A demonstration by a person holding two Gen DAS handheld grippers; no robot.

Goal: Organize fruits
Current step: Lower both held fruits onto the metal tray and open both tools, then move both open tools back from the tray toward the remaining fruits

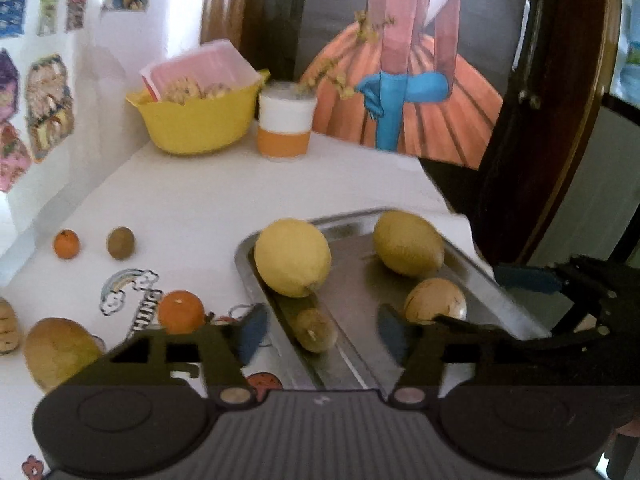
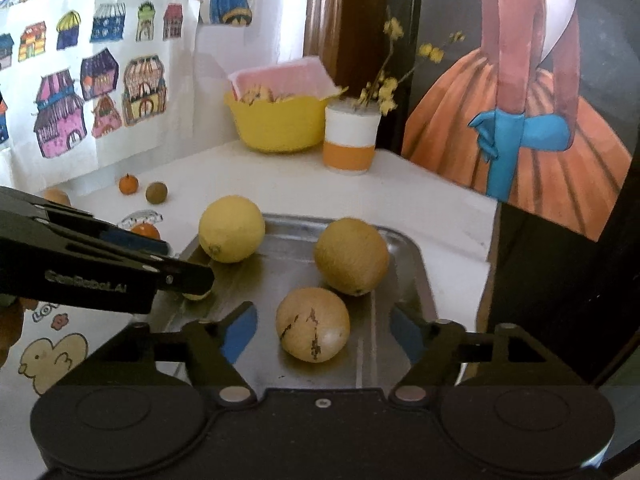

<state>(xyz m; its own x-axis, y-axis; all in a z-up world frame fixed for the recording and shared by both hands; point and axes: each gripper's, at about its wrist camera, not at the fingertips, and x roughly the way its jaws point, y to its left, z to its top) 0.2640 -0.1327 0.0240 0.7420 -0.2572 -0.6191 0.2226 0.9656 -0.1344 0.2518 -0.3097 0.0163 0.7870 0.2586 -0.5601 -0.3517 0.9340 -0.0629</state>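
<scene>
Left tongs (image 1: 318, 332) open over small fruit (image 1: 316, 330) | right tongs (image 2: 322, 328) open | tray (image 2: 416, 276) at table edge

Left claw (image 1: 318, 330): matte black frame, ribbed grey housing between two round black discs.
Left fingers (image 1: 251, 331): black open-frame links tipped with blue pads.
Left pivots: one silver round fastener at each finger base.
Right claw (image 2: 322, 330): same black build, smooth housing with a small central screw.
Right fingers (image 2: 239, 330): blue pads on black struts.
Marking: pale, blurred lettering on the left claw's side, seen from the right wrist view.
</scene>
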